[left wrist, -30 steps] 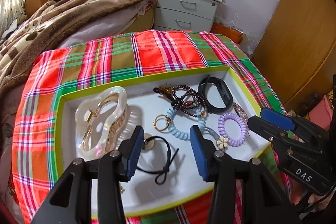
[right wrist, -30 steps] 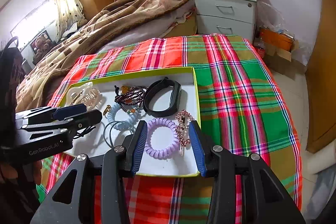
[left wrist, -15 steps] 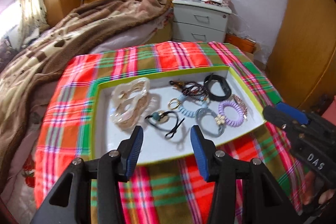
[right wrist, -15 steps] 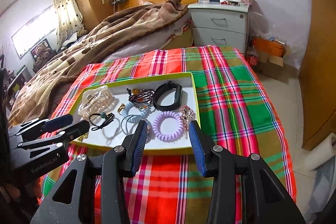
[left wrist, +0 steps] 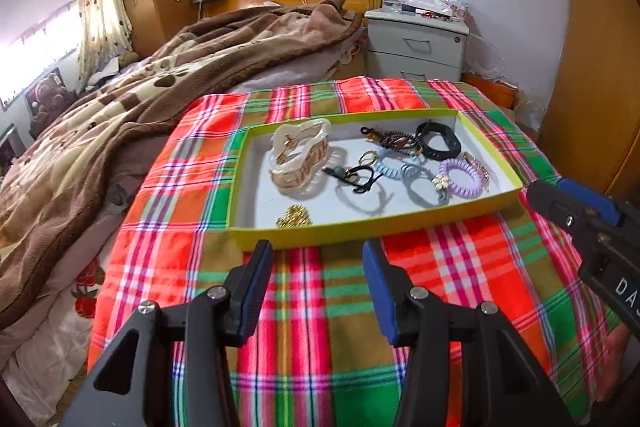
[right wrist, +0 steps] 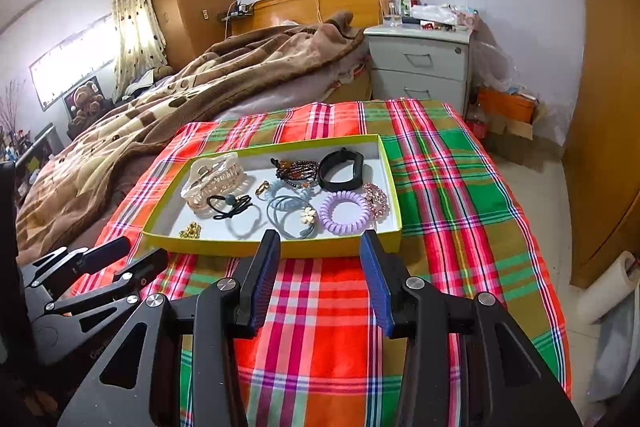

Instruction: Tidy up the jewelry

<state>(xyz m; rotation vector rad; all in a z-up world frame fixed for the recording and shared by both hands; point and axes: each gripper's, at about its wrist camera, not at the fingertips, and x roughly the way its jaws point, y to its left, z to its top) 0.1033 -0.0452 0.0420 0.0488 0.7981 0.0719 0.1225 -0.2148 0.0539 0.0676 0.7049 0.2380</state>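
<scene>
Both our tongs hang empty, jaws apart, short of the tray (left wrist: 372,233).
Risk: the black hair tie (left wrist: 356,177) could snag the blue loops (left wrist: 416,183).

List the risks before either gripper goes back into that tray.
The black hair tie overlaps the clear hair claw, so gripping one may drag the other. The beaded bracelet, blue coil and black band crowd together: a wide grip could catch several. The gold chain looks too small and flat to pinch easily.
</scene>
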